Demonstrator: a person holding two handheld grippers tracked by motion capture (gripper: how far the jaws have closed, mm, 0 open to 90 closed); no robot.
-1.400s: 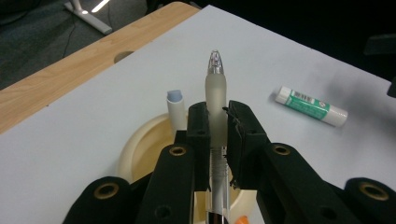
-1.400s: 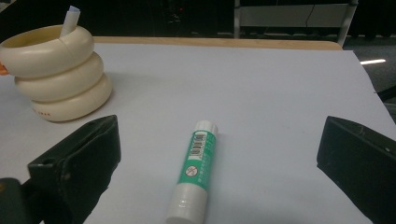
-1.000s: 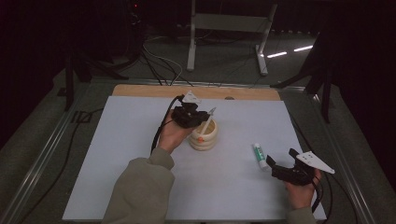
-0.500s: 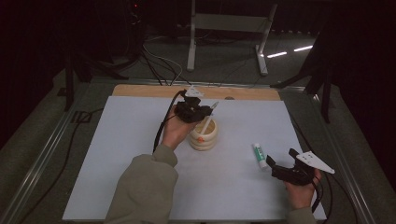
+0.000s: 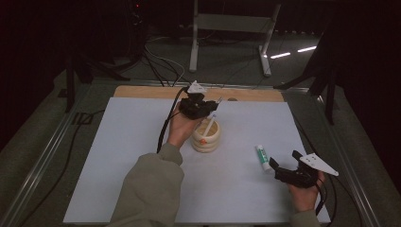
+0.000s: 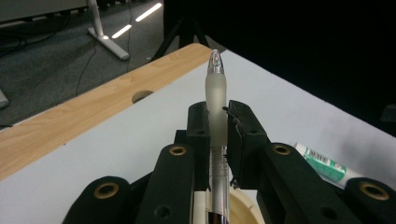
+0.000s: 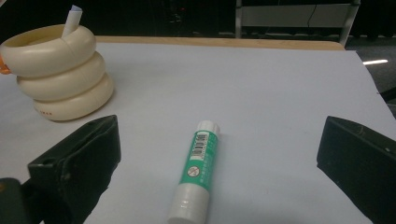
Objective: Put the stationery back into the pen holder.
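High view: bare mat (image 5: 118,156) around holder (image 5: 205,138).

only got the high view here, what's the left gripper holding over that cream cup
Observer: A pen. The left gripper has its jaws shut on the frosted grip, tip pointing up past them.
Operator: and the thing by the right gripper, can't read it
Observer: A glue stick, green label with a barcode, white cap, lying flat on the white mat.
Operator: right jaws on it yet
Observer: No. The right gripper is open, jaws wide on either side of the stick, not touching it.
Operator: the cup
Observer: The pen holder is shaped like three stacked rings.
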